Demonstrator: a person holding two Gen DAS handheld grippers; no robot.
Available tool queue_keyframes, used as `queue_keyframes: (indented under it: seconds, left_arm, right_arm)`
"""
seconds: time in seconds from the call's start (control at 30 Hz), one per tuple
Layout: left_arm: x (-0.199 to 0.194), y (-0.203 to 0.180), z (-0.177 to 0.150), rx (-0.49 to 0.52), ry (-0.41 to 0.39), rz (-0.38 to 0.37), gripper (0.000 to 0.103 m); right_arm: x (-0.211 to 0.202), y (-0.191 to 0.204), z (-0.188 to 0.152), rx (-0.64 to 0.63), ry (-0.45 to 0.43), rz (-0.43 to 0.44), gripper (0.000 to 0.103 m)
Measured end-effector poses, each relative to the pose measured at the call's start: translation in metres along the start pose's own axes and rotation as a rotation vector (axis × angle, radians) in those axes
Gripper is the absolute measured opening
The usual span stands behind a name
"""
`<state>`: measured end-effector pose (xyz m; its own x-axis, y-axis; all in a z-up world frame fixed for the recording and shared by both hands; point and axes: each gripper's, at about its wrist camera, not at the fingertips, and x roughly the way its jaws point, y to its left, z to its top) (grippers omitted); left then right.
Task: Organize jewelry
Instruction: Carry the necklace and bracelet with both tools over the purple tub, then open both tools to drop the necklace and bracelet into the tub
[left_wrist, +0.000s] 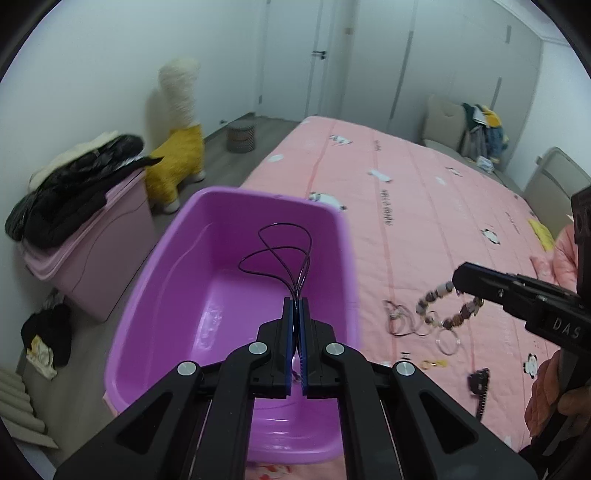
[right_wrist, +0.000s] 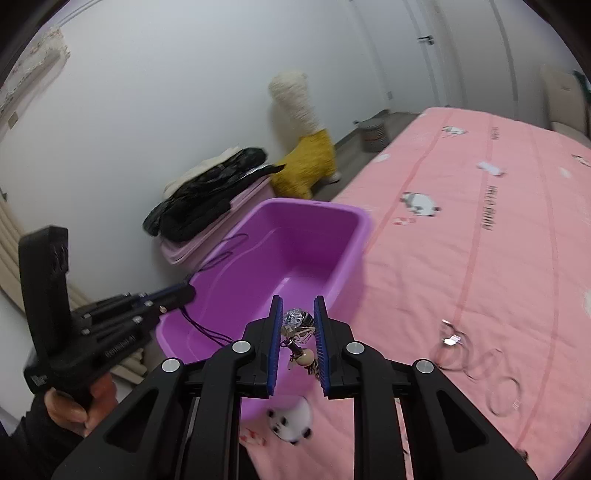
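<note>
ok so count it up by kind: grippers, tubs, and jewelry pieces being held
grippers: 2, left gripper and right gripper
purple tub: 1
held jewelry pieces: 2, black cord and beaded bracelet
total: 5

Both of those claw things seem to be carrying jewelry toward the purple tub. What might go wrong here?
The thin black cord is pinched at one spot by the left gripper; its loops could catch on the purple tub rim.

The beaded bracelet dangles from the right gripper over the pink bedspread and could slip and fall short.
</note>
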<state>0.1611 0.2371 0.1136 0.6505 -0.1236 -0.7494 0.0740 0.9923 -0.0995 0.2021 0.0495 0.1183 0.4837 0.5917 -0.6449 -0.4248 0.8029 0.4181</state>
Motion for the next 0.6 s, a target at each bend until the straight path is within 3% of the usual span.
queue_keyframes:
  seconds: [0.2,0.37,0.6]
  left_arm:
    - [0.035,0.045,-0.010,-0.064,0.073,0.032,0.003]
    - [0.064,0.069,-0.028,-0.100,0.134,0.050,0.003]
    - [0.095,0.089,-0.045,-0.144,0.213,0.101,0.003]
  right_arm:
    - [0.077,0.029,0.015,-0.012,0.113,0.041,0.017]
    - [0.137,0.041,0.014,-0.052,0.206,0.003,0.017]
    - [0.184,0.040,0.004,-0.097,0.292,-0.081,0.017]
